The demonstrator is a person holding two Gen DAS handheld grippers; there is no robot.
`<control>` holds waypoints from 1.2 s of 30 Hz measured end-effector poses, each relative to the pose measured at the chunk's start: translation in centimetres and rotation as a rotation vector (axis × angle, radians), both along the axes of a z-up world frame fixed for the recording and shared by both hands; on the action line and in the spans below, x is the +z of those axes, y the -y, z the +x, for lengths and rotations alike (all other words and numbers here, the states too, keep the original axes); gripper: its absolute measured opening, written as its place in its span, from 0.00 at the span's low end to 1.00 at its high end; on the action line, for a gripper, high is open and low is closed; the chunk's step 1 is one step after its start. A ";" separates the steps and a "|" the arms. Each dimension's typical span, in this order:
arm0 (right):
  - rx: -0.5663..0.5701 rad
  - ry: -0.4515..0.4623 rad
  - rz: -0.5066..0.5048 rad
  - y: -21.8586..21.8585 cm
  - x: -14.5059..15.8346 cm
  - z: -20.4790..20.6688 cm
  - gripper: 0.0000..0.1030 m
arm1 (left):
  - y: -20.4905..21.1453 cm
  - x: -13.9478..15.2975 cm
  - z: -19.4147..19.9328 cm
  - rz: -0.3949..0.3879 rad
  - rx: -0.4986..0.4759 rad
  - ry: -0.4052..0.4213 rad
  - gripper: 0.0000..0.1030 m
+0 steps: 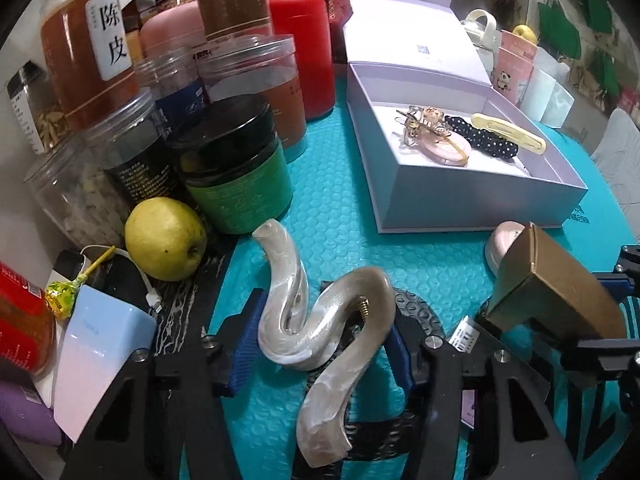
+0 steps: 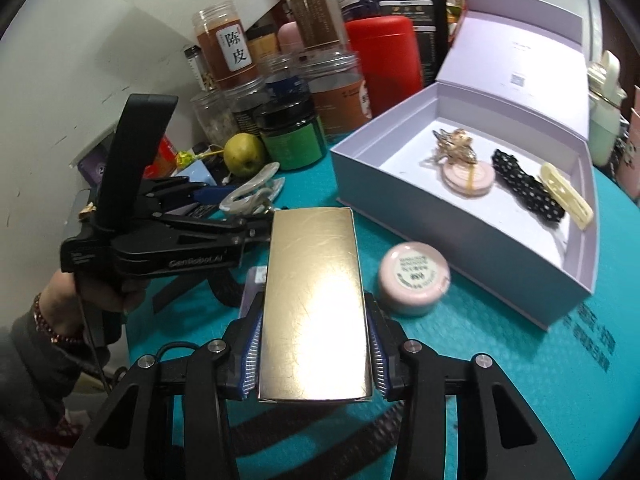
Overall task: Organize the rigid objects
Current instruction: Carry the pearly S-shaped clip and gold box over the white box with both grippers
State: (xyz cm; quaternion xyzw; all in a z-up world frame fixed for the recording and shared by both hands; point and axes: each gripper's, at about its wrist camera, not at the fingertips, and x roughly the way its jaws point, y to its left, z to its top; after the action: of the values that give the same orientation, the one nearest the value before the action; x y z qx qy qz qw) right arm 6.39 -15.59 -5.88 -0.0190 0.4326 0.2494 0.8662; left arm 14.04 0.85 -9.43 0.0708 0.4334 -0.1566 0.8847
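Observation:
A pearly S-shaped hair claw lies on the teal mat between the blue pads of my left gripper, which is shut on it. The claw also shows in the right wrist view at the left gripper's tips. My right gripper is shut on a gold carton, held above the mat; the carton shows at the right of the left wrist view. An open lilac box holds a gold clip, a pink disc, a black dotted clip and a cream clip.
A round pink tin sits on the mat in front of the lilac box. Several jars, a red canister and a green apple crowd the back left. A pale blue power bank lies at the left edge.

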 end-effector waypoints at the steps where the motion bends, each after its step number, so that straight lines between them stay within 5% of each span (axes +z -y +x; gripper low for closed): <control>1: -0.005 0.000 0.000 0.2 0.0 -0.2 0.43 | 0.1 0.1 -0.1 -0.007 -0.005 -0.003 0.53; 16: -0.074 0.002 0.040 3.8 -0.4 -3.4 0.43 | 2.1 3.4 -5.2 -0.030 -0.063 0.034 0.53; 36: -0.191 0.015 0.056 7.7 0.1 -7.4 0.43 | 6.7 3.5 -9.5 -0.100 -0.158 -0.001 0.53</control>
State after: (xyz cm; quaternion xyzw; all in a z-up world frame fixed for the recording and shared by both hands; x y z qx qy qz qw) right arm -1.01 -23.26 -5.79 0.0446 0.4189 0.1774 0.8894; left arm 4.50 -5.82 -5.92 0.0604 0.4184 -0.2472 0.8719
